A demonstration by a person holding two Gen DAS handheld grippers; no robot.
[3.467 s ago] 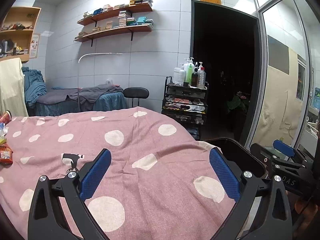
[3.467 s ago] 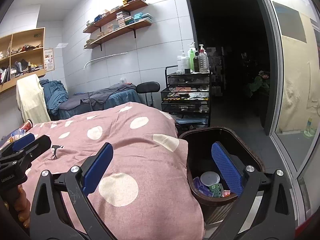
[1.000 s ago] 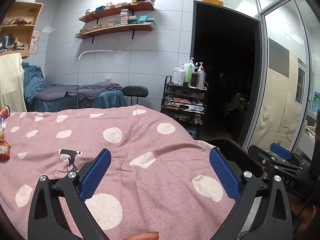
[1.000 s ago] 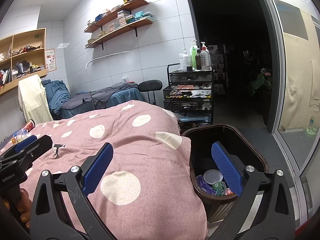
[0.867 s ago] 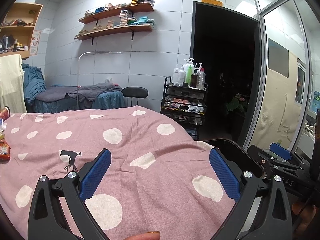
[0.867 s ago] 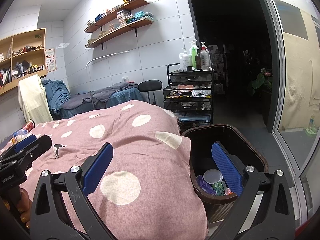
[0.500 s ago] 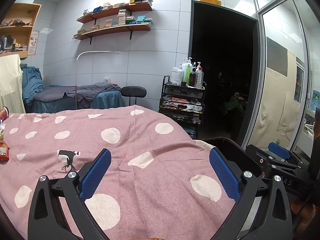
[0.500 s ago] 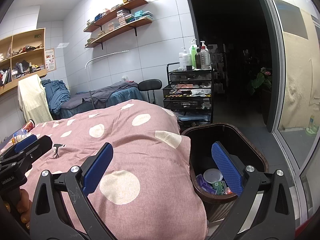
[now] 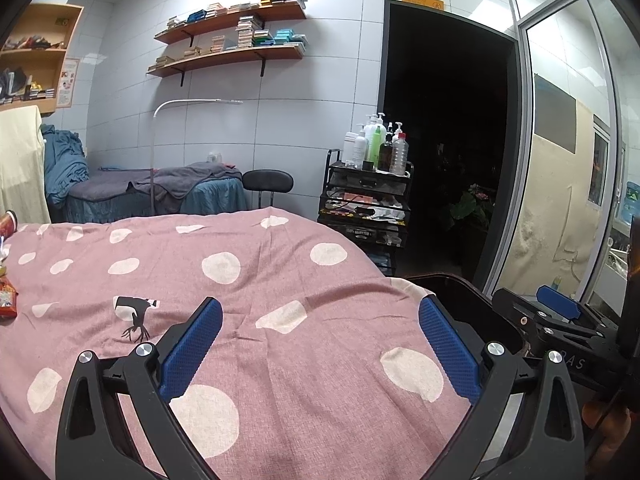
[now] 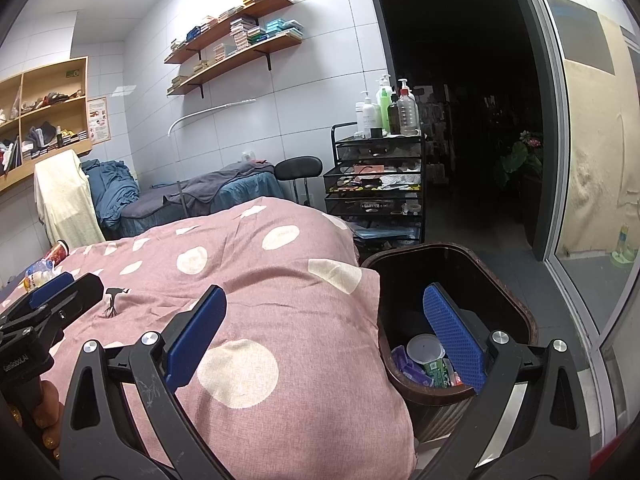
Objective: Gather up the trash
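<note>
Trash bin (image 10: 516, 308) upright, mouth up, beside bed, both hand-held grippers (image 9: 320, 338) (image 10: 326, 330) spread wide, empty.

1. Pink spotted quilt (image 9: 280, 280): broad bare stretch ahead of both grippers, nothing standing on it.
2. Snack wrappers (image 9: 7, 300) crowd only the far left edge.
3. Brown bin (image 10: 516, 308) sits tight against the quilt's right edge; mouth open from above, cup (image 10: 425, 347) and wrappers low inside.
4. Black trolley (image 10: 376, 184) stands behind the bin.

Letters "AS" were made out on the right hand-held gripper (image 9: 560, 308); a partly legible "GenRobot.AI"-like mark was seen on the left hand-held gripper (image 10: 52, 292).
</note>
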